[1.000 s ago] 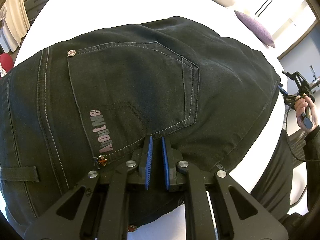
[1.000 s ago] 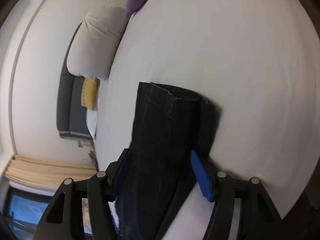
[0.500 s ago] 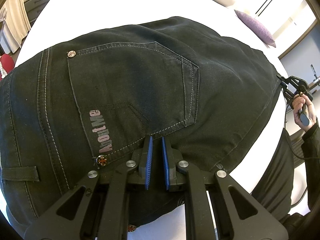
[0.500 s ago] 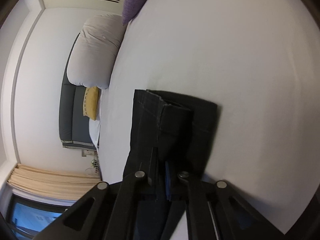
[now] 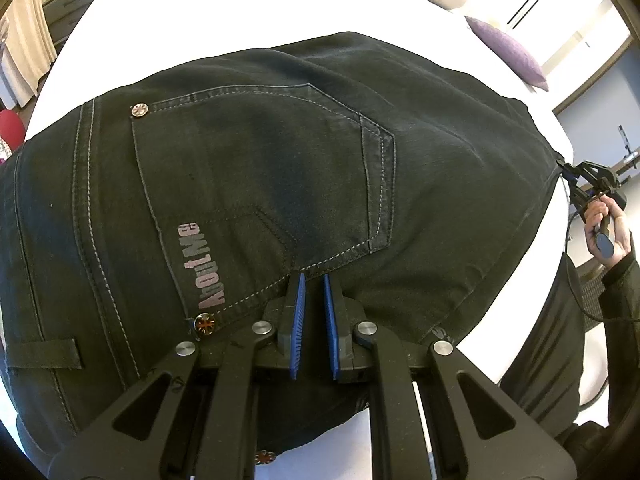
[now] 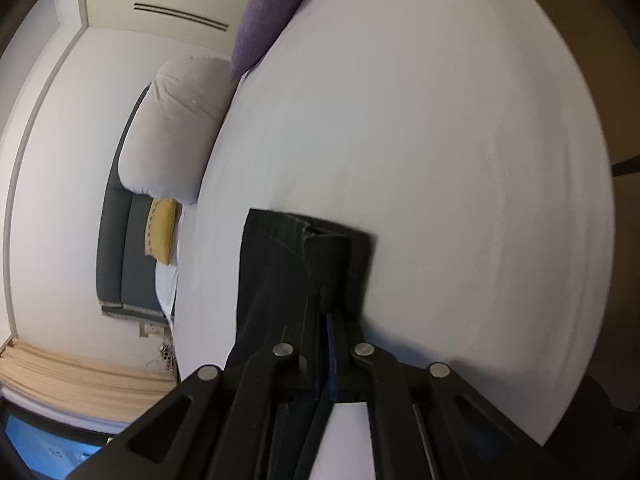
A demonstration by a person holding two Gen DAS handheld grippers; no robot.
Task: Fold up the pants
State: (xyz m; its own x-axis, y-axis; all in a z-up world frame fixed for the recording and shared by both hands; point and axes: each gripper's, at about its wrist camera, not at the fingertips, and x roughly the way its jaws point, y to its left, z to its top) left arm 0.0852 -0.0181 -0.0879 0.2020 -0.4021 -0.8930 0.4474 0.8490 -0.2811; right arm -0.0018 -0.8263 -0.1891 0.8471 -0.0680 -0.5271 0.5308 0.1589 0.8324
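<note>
- Two grippers on the black pants [image 5: 260, 184], spread across the white bed [image 6: 440, 140].
- Right gripper [image 6: 325, 320] has just been closing; it's clamped on the leg hems.
- Left gripper [image 5: 314, 292] is nearly shut at the seat, 6 o'clock; whether it pinches fabric, can't tell.
- Risk: thin pinch, a hem layer could slip out mid-fold.
- Only the left view shows the back pocket [image 5: 256, 168].

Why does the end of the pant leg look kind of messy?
At the hem of the pants, the two leg ends do not line up: one sticks out past the other, with a small gap. The right tool is pinching them there.
</note>
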